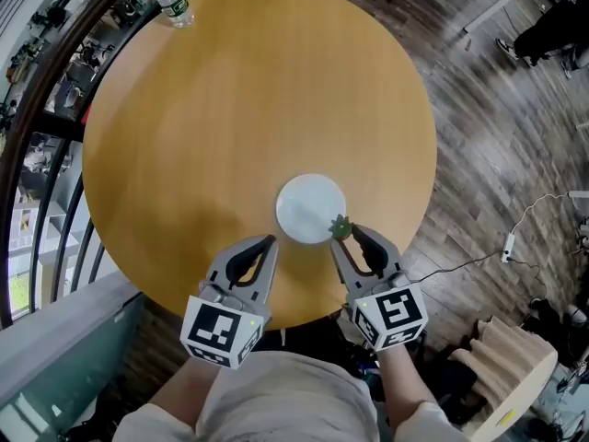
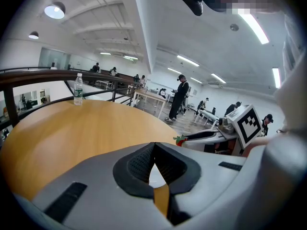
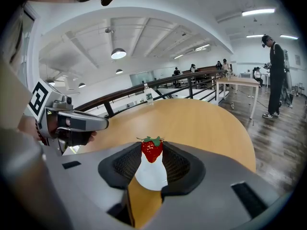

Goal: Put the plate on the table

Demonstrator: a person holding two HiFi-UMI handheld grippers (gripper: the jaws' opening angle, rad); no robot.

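Observation:
A white plate [image 1: 311, 208] lies flat on the round wooden table [image 1: 230, 109], near its front edge. My right gripper [image 1: 343, 232] is shut on a red strawberry [image 1: 341, 227] with green leaves, held at the plate's near right rim. In the right gripper view the strawberry [image 3: 152, 149] sits pinched between the black pads, and the plate [image 3: 151, 175] shows below it. My left gripper [image 1: 270, 240] hangs just left of the plate with its tips together and nothing in them; in its own view the jaws meet [image 2: 154, 145] over a sliver of white plate.
A clear water bottle [image 1: 170, 3] stands at the table's far left edge, beside a dark curved railing [image 1: 41, 90]. Wood flooring with a white cable [image 1: 515, 238] lies to the right. People stand at tables [image 2: 181, 97] far behind.

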